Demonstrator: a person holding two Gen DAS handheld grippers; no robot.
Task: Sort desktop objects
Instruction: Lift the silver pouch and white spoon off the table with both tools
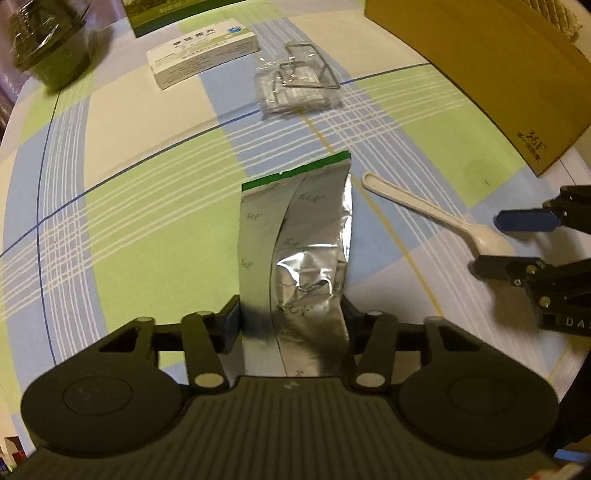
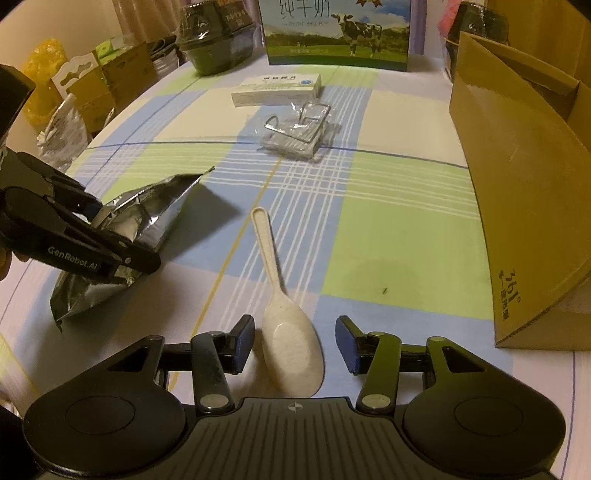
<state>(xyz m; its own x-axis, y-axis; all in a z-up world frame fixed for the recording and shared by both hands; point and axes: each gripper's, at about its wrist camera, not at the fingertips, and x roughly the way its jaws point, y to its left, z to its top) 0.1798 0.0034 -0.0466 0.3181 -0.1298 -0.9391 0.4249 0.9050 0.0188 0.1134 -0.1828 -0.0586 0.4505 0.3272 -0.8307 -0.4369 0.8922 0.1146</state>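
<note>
A silver foil pouch (image 1: 295, 221) with a green top edge lies lengthwise ahead of my left gripper (image 1: 291, 321), which is shut on its lower part. In the right wrist view the same pouch (image 2: 147, 206) is lifted at an angle off the checked tablecloth, clamped by the left gripper (image 2: 118, 232). A cream plastic spoon (image 2: 266, 251) lies flat, handle pointing away. Its bowl sits between the fingers of my right gripper (image 2: 295, 345), which is open with a gap on each side. The left wrist view shows the spoon (image 1: 406, 203) and right gripper (image 1: 509, 243) at the right.
A white medicine box (image 2: 277, 88) and a clear packet with metal clips (image 2: 299, 129) lie farther back. A brown cardboard box (image 2: 524, 203) stands open at the right. A milk carton (image 2: 336, 33) and a black lidded bowl (image 2: 216, 40) stand at the far edge.
</note>
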